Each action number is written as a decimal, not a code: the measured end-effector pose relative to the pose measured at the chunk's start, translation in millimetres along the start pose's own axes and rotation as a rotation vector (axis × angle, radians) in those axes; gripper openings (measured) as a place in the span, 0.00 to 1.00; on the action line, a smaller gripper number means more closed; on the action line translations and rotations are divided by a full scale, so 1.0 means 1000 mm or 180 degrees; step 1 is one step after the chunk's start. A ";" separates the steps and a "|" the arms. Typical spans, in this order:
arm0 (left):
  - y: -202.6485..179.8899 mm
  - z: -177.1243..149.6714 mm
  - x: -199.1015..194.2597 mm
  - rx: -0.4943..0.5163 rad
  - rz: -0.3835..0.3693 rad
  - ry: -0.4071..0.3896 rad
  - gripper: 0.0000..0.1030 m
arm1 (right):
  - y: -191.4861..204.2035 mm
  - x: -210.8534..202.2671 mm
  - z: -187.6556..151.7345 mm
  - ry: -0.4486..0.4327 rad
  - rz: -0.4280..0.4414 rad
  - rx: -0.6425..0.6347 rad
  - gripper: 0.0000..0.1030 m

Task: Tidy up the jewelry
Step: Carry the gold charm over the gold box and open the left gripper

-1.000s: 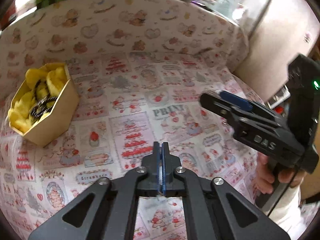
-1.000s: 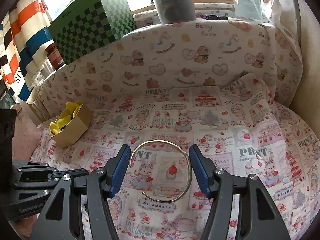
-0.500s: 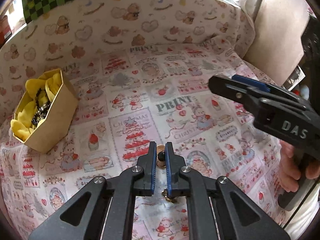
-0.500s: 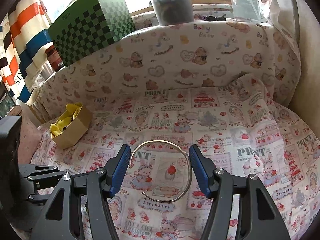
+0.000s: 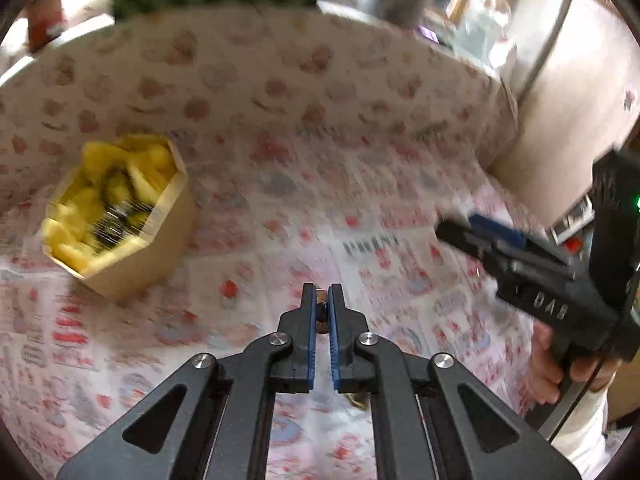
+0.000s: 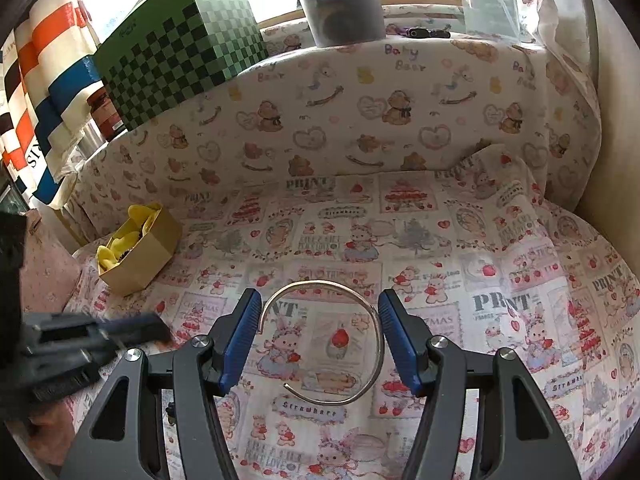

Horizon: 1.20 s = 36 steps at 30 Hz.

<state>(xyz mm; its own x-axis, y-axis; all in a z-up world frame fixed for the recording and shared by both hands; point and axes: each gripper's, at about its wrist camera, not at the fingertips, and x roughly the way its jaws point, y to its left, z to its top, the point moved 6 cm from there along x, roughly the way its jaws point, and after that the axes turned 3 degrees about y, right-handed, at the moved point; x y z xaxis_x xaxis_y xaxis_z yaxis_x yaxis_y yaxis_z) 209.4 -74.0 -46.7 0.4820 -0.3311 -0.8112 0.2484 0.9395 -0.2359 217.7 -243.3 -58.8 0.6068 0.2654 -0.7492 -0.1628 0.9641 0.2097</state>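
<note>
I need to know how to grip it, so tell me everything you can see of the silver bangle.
The bangle is a thin, silver-looking metal hoop, round but not closed: a gap opens at its lower left, between one end near the left blue pad and another at the bottom. It looks plain and smooth. It sits between the wide-open right tongs, close to both pads, though I cannot tell whether either touches it. The printed cloth lies behind it; whether it rests there is unclear.

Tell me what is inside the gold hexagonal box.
The gold hexagonal box holds crumpled yellow padding with dark beaded jewelry lying on it. The padding hides the box's floor, and blur hides the jewelry's detail.
</note>
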 end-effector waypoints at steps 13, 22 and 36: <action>0.102 0.030 -0.076 -0.0533 0.0731 -0.1128 0.04 | 0.023 -0.015 0.002 -0.0339 0.0359 -0.0218 0.61; 0.130 0.026 -0.072 -0.0847 0.0700 -0.1181 0.24 | 0.037 -0.021 0.002 -0.0570 0.0432 -0.0469 0.61; 0.160 0.018 -0.080 -0.1172 0.0989 -0.1175 0.64 | 0.038 -0.023 0.009 -0.0538 0.0322 -0.0493 0.61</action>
<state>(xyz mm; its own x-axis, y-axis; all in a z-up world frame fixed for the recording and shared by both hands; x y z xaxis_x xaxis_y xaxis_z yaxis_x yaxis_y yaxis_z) 226.1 101.3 -9.7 0.7613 0.0169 -0.6481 -0.2259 0.9439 -0.2408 204.3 -213.2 -28.2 0.7008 0.3685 -0.6108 -0.3386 0.9255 0.1698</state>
